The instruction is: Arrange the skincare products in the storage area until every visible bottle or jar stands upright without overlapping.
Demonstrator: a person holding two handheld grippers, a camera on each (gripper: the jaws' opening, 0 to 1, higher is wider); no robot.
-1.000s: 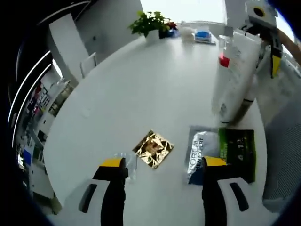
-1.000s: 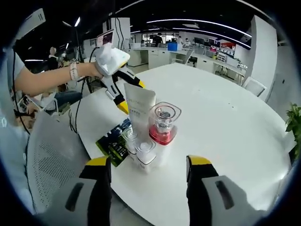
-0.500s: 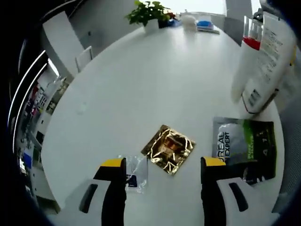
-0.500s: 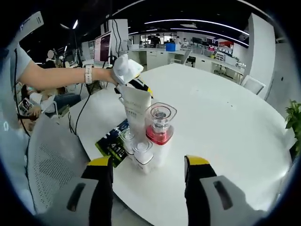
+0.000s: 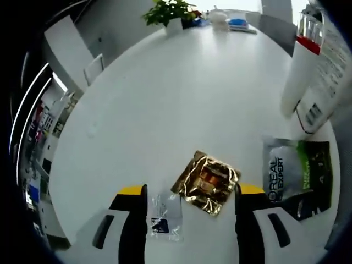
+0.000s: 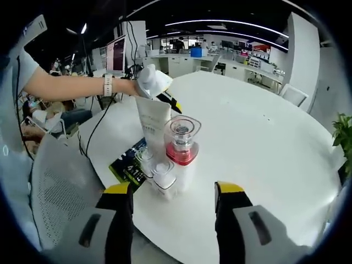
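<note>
1. Your left gripper hangs over the table with jaws apart and nothing in them. The gold sachet lies flat between the tips, nearer the right jaw; the clear sachet lies just inside the left jaw.
2. Both sachets look light, thin and floppy, and the foil likely slips. Judge them hard to stand up: pinch an edge, not the middle.
3. The dark green sachet lies flat just outside the right jaw.
4. Your right gripper is also spread and empty. Ahead of its tips stand the red-collared bottle, the white tube behind it and two small clear jars in front, close together. The jars may be brittle; take the bottle low on its body.
5. Compared with half a second ago, the left gripper view has slid forward: the gold sachet now sits between the jaws, and the bottle and tube lie farther toward the edge.
</note>
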